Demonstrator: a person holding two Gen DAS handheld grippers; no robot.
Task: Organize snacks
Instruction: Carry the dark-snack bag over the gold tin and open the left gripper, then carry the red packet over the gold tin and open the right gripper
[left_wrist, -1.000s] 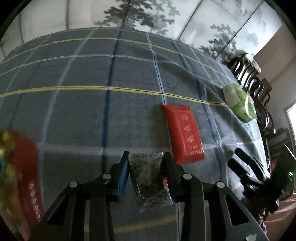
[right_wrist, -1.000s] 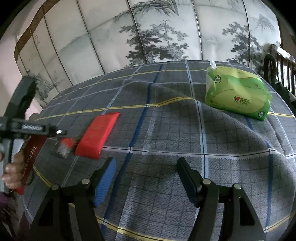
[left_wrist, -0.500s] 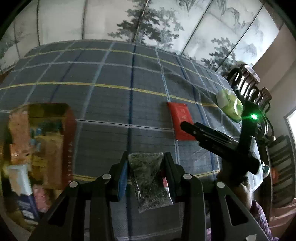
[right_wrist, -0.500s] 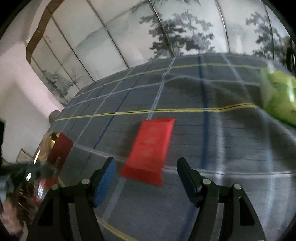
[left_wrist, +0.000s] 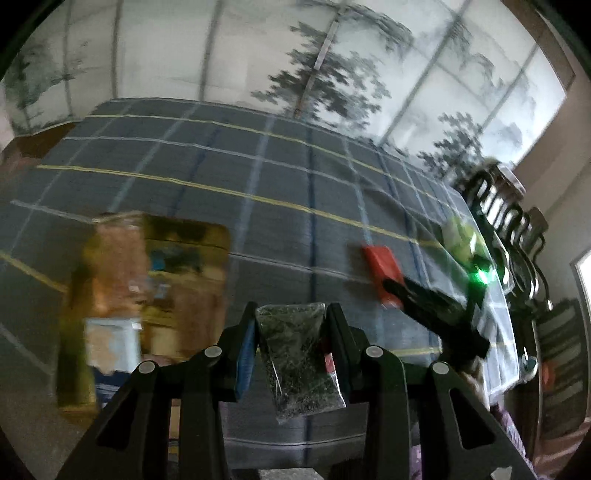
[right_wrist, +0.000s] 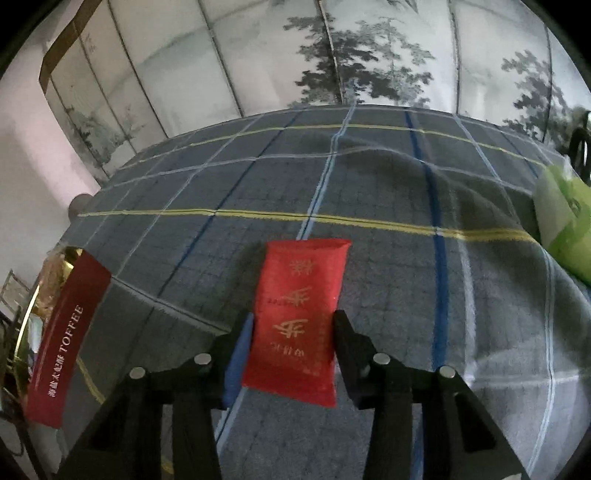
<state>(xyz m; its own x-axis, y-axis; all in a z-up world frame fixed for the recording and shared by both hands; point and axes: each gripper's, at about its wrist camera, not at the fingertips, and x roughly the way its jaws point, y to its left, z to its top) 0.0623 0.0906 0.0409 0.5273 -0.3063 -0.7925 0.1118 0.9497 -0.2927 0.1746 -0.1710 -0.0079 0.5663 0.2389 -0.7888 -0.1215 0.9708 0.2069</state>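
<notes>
Snack tin contents motion-blurred

The left gripper points steeply down, its two black fingers close together and clamped on the sides of a small clear packet of dark bits, which hangs between the pads clear of the cloth. The right gripper also tilts steeply down. Its jaws have just been closing, and the fingers now stand against the two long edges of a red packet that lies flat between them. In the left wrist view the right gripper shows as a dark shape low on the right, with a green light glowing on it.
</notes>
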